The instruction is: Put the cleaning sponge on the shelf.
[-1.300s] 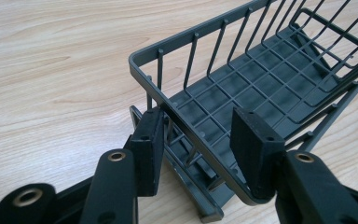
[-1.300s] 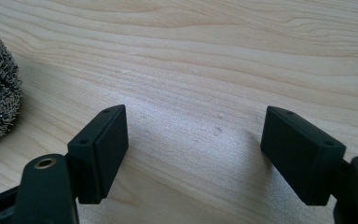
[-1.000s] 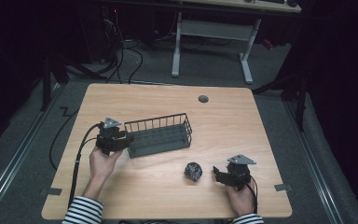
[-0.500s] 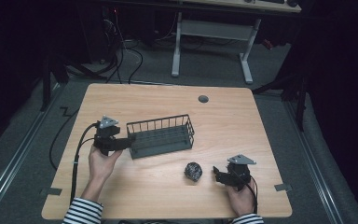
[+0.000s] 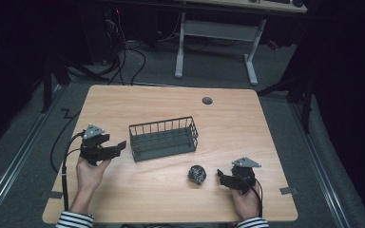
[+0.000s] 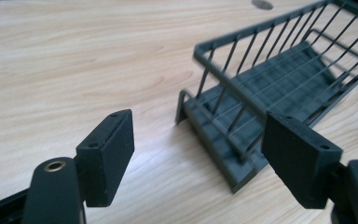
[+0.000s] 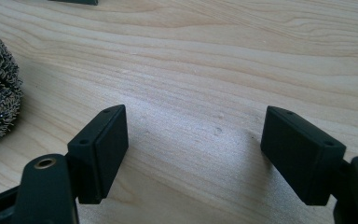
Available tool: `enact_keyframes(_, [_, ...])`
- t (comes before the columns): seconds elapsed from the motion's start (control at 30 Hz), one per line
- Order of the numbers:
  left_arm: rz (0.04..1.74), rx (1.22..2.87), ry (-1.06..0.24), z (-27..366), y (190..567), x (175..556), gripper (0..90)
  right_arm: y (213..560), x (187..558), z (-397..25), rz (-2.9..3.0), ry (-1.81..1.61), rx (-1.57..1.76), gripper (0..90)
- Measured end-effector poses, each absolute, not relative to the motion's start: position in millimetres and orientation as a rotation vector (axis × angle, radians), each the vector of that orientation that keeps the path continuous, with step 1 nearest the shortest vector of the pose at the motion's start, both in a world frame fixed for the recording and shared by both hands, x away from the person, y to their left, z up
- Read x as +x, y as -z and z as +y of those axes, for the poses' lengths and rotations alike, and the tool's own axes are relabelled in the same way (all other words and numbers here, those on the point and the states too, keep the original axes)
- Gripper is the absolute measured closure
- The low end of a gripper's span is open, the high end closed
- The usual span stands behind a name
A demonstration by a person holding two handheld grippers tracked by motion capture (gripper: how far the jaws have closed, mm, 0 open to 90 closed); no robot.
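So both grippers are empty right now. The left gripper (image 5: 119, 146) has its jaws spread wide, sitting just off the near end of the dark wire basket (image 5: 164, 138), not touching it. In the left gripper view the basket's end rail (image 6: 228, 81) is just ahead of the jaws and a bit toward the right-hand one. The right gripper (image 5: 221, 179) is spread open too, low over the wooden table (image 5: 247, 123), with the steel wool scrubber (image 5: 197, 174) just beside it, off toward its left jaw and not between the jaws.

What I'd worry about: that scrubber is springy and light, so if the right gripper closes off-centre it'll probably squirt or roll away instead of getting pinched. Also the basket is light wire, so a nudge from the left jaws could skid or tip it, and a pad could slip between the bars instead of clamping the rail. And dropping the scrubber in could clip the rim.
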State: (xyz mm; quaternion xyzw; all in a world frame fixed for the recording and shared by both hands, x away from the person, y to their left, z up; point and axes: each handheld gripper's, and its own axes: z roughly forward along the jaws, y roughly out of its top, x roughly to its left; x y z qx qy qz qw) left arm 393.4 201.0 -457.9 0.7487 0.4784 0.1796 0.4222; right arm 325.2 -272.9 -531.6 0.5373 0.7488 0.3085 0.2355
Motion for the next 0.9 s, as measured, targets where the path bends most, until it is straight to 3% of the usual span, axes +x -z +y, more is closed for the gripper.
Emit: enact_keyframes(0.9, [1.337,1.884,-0.457,230,511,376,26.0,532,325,-273,2.055,-0.847,1.472,23.2])
